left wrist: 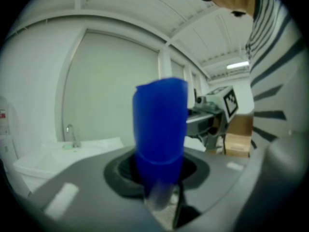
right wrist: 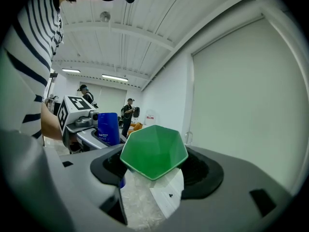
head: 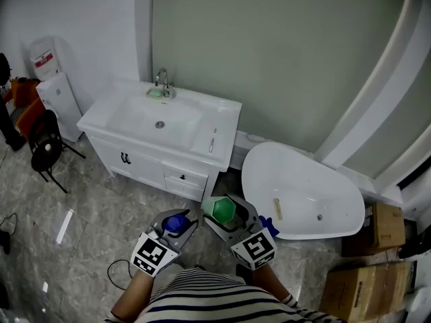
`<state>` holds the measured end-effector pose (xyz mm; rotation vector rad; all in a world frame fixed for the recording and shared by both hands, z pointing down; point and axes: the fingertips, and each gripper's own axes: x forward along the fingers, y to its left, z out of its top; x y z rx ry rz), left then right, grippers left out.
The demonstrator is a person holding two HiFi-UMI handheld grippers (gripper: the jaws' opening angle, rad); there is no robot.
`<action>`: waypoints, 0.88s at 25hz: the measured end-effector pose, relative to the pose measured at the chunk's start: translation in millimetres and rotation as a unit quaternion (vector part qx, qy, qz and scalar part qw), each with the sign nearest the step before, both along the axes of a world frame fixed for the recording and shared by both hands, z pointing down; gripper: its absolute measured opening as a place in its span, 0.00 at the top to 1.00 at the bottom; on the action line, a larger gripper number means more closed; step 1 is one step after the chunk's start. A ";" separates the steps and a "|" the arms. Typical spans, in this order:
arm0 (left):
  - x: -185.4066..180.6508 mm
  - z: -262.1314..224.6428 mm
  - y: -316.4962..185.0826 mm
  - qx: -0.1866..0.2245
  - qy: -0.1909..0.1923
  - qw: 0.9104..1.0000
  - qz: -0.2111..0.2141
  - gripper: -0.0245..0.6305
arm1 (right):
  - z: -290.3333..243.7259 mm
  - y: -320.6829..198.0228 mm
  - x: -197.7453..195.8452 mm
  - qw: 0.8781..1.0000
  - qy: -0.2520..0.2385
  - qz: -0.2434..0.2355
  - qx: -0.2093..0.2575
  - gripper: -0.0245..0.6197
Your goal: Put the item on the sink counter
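Close in: left gripper [head: 180, 226] pinching upright blue container [left wrist: 160, 124], right gripper [head: 225, 214] clamped on green faceted cup [right wrist: 153, 151]. Both items held over grey marble-look floor [head: 101, 214], well short of sink counter [head: 219, 113]. Cardboard boxes [head: 363, 291] off right, white bathtub [head: 303, 194] just beside counter. Faucet [head: 163, 83] at counter's back edge, pale green wall [head: 269, 46] behind, water dispenser [head: 57, 89] far left.

Dark-striped white shirt [head: 202, 296], grey left gripper [head: 176, 225] and right gripper [head: 224, 211] each bearing a marker cube [head: 153, 254]
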<state>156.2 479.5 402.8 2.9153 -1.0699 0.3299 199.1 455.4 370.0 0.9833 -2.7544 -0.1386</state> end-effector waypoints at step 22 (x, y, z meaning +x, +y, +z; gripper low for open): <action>-60.6 10.5 -48.5 -0.020 0.007 1.000 0.000 0.75 | 13.9 -54.1 -64.6 1.000 0.004 0.002 -0.025 0.46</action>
